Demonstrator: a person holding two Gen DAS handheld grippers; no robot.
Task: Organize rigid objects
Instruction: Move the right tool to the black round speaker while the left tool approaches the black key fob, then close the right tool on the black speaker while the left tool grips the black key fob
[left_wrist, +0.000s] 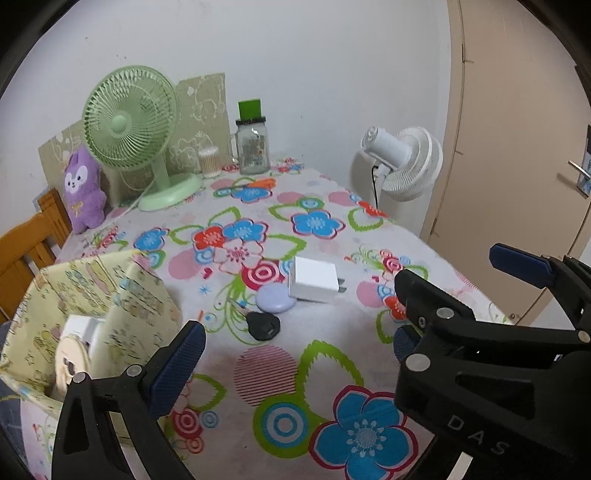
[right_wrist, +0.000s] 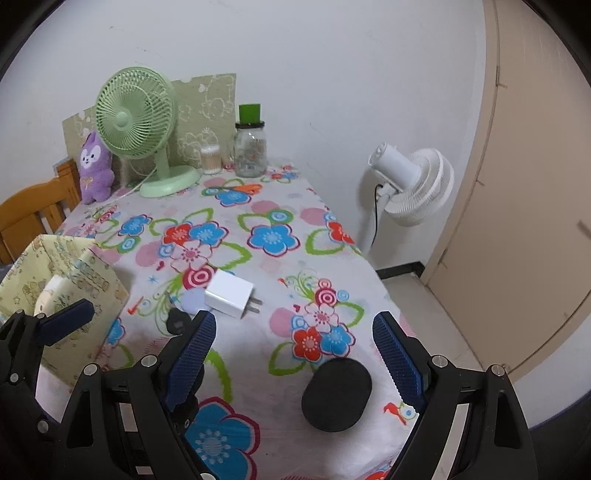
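Right tongs: the right gripper (right_wrist: 293, 354) stands released with nothing between its blue pads, held over the near end of the table above a black oval object (right_wrist: 336, 395) lying on the cloth.
Left tongs: the left gripper (left_wrist: 295, 354) is in its own view with one blue pad low at the left and the other half hidden behind the right gripper's black frame; spread apart, empty.
Only in the right view: the black oval object, and the floor beside the table.
Only in the left view: the door handle (left_wrist: 580, 173), and a round cream item (left_wrist: 72, 363) with a white block inside the bin.
Hard to make out: what the black oval object is; the bin's contents, cut off by its wall.
White charger: a white plug adapter (left_wrist: 314, 284) lies on its side mid-table, prongs pointing right, just beside a pale lilac disc (left_wrist: 275, 300).
Black key: a black-headed key (left_wrist: 263, 326) lies near the disc, on its near side.
Bin: a pale yellow printed fabric bin (left_wrist: 147, 306) stands at the table's left edge.
Table: a flowered tablecloth (left_wrist: 332, 332) covers it; at the far end stand a green desk fan (left_wrist: 129, 122), a purple plush toy (left_wrist: 83, 188) and a glass jar (left_wrist: 253, 147).
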